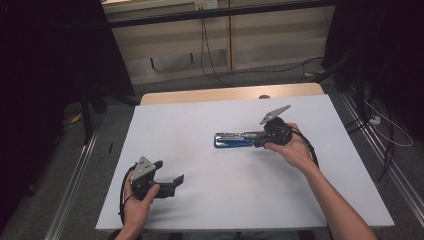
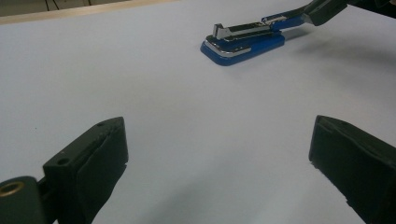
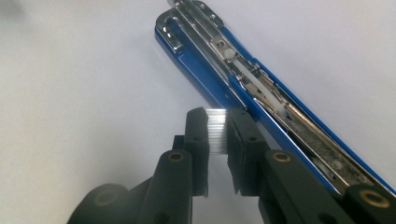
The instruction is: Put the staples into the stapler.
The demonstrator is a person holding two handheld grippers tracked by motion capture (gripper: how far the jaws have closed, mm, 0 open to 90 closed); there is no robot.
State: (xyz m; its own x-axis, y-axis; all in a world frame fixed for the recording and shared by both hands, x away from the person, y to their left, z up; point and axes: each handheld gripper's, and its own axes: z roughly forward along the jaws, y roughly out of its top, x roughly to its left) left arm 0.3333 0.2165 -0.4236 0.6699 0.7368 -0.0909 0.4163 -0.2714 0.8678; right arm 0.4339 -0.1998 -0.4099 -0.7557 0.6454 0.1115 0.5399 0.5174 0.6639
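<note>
Nearest the high camera, the person's left hand [image 1: 136, 202] holds the left gripper [image 1: 169, 176] low over the near left part of the white table top [image 1: 200, 200], its two black jaws spread wide with nothing between them. Farther in, right of the middle, lies the long blue stapler with a chromed metal staple channel [image 1: 232, 139], flat on the white surface and opened up. The right hand [image 1: 295, 150] brings the right gripper [image 1: 256, 142] to the stapler's right end, where its jaws meet the tool. A bare wooden strip of the table [image 1: 225, 93] shows along the far edge.

Seen from the left gripper view, both padded black jaws stand far apart at the bottom corners, released, over bare white surface. The blue stapler [image 2: 243, 41] rests well beyond them, its upper arm raised off the base, and the other gripper's dark tip [image 2: 322, 10] touches its far end.

From the right gripper view, the jaws are clenched on a short silvery strip of staples [image 3: 216, 130], pinched between the two pads just beside the stapler's blue edge. The stapler [image 3: 243, 84] runs diagonally from upper left to lower right, its open channel showing the white plastic pusher and the spring.
</note>
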